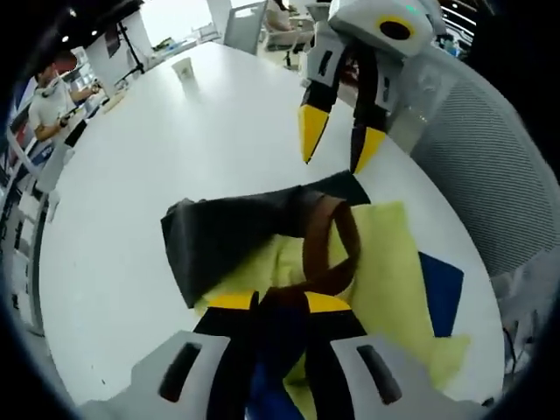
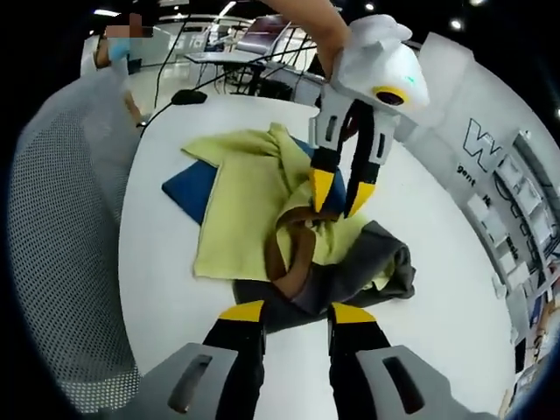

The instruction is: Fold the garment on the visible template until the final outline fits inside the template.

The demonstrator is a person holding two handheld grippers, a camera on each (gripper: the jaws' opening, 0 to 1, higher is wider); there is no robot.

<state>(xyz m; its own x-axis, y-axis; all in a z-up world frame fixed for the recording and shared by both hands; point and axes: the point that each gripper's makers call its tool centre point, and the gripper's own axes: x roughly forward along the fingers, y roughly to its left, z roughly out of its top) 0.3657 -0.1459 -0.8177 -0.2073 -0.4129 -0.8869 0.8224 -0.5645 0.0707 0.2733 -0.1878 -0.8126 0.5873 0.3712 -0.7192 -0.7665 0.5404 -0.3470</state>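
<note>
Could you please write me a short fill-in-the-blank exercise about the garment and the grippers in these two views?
1. The garment lies on a ____ template.
2. The garment's neck band is ____ in colour.
3. The left gripper has ____ fingertips.
4. The table is ____ in colour.

Missing words: blue; brown; yellow; white

White table (image 1: pixel 219 131), mesh chair (image 1: pixel 490 175), office desks behind.

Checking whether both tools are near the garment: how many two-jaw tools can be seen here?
2. The left tool is down on the yellow-green garment by its brown collar; the right tool hangs above the garment's dark end.
</note>
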